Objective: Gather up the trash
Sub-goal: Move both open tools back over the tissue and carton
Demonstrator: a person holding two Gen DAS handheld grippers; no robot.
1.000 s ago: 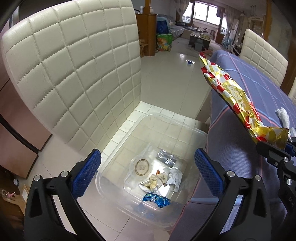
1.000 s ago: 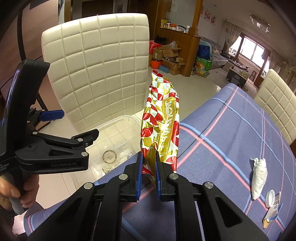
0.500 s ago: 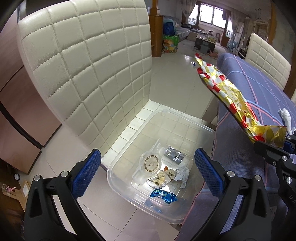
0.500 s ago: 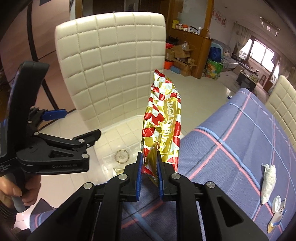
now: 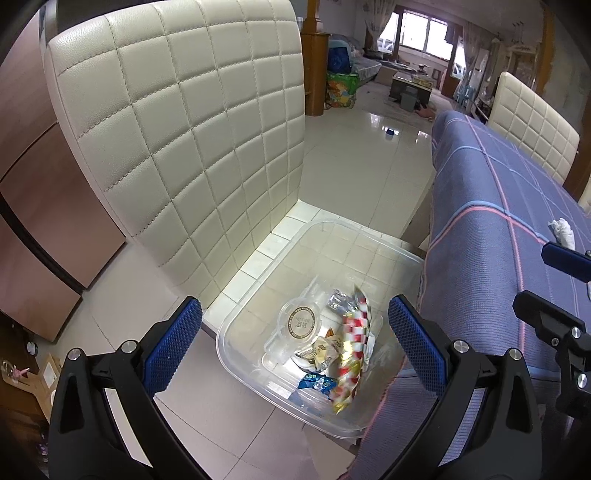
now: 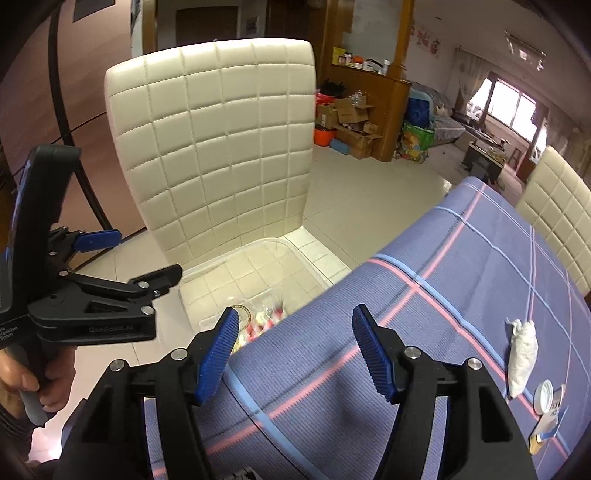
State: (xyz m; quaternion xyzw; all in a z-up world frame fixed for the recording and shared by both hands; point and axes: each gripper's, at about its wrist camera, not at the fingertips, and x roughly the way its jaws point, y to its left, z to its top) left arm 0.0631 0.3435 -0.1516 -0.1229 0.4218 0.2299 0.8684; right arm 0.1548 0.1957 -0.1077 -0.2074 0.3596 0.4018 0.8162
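The right gripper (image 6: 291,345) has just been opening, nothing between its jaws; the wrapper (image 5: 349,354) lands in the bin (image 5: 258,306). Left gripper (image 5: 295,347) wide (idle). Next, probably the tissue (image 6: 522,356).

Cream quilted chair (image 5: 192,147) on glossy tiled floor (image 5: 362,166); bright window (image 5: 424,33) far behind.

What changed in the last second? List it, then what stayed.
The right tool has just opened and let go of the red-and-gold wrapper, which dropped into the clear bin. Its jaws are now empty. The left tool stays open over the bin; the tissue stays on the table.
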